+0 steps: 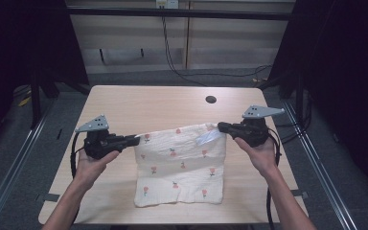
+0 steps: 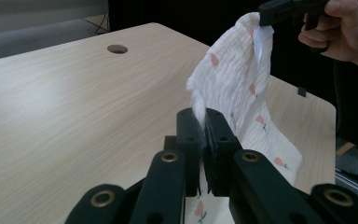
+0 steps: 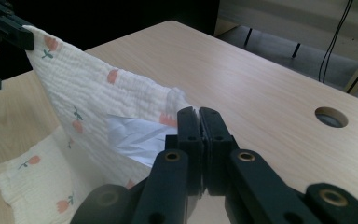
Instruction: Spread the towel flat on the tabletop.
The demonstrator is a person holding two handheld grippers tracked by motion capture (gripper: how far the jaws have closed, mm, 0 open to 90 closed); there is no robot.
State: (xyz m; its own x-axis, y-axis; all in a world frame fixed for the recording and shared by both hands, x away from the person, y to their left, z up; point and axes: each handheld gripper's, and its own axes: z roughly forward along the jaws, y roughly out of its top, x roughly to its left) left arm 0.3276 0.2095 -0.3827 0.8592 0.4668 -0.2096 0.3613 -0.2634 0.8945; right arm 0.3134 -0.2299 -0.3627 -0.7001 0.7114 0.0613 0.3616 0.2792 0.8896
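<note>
High view: a white crinkled muslin cloth (image 1: pixel 179 165) printed with small red flowers is pinched at its two far corners by the left gripper (image 1: pixel 133 139) and the right gripper (image 1: pixel 222 127), each pair of jaws pressed together on fabric. The far edge is held raised and stretched, presumably for folding or spreading, while the near part lies limp on the pale wood-grain counter (image 1: pixel 124 103). A white label (image 3: pixel 133 135) is seen near the right corner.

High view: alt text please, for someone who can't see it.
Two hand-held grippers, left gripper and right gripper, each pinch a far corner of a white cloth with small red flowers, lifting its far edge while the near edge lies on a wooden table. A round hole sits in the table beyond.
</note>
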